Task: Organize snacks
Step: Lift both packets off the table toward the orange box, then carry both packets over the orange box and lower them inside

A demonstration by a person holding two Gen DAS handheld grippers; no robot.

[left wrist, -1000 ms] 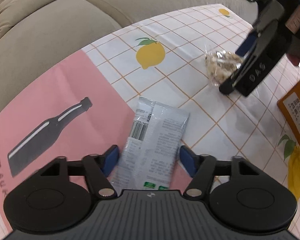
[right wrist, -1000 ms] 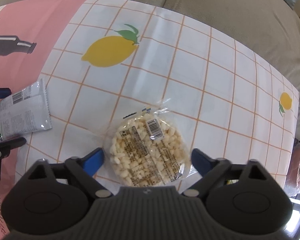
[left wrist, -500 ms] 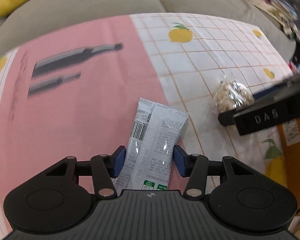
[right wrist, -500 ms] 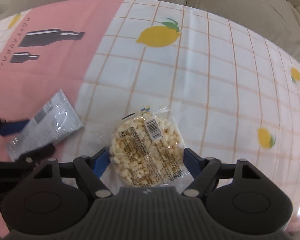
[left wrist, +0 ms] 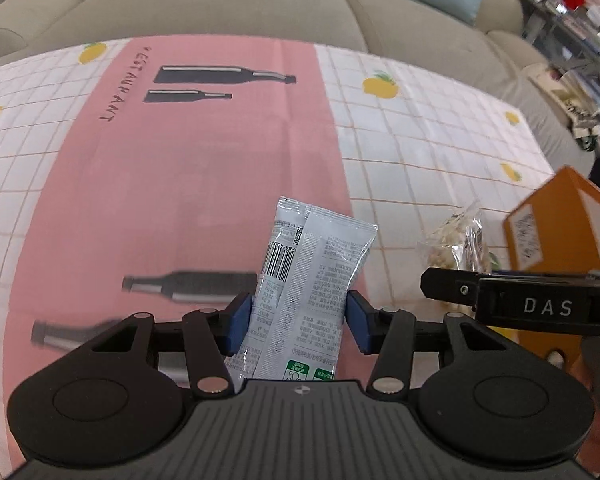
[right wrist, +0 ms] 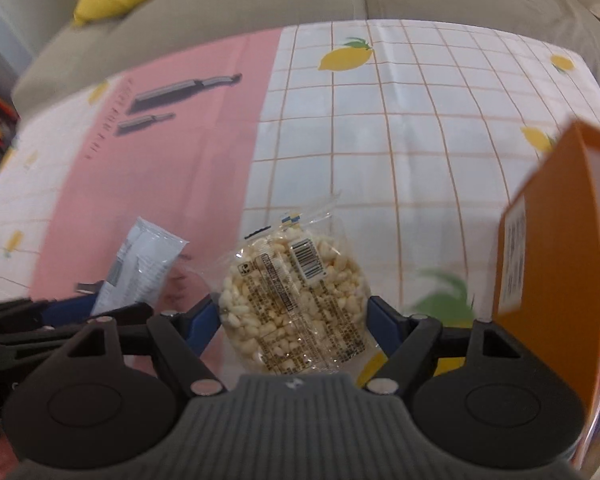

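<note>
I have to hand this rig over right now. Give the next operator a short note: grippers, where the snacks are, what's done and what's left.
Left gripper: shut on the grey snack packet, lifted off the tablecloth.
Right gripper: shut on the round puffed-rice cake pack, also lifted.
Orange box stands on the right, close to the right gripper.
Done: both snacks picked up.
Left: set both down, probably into the orange box; its inside isn't visible.
</note>
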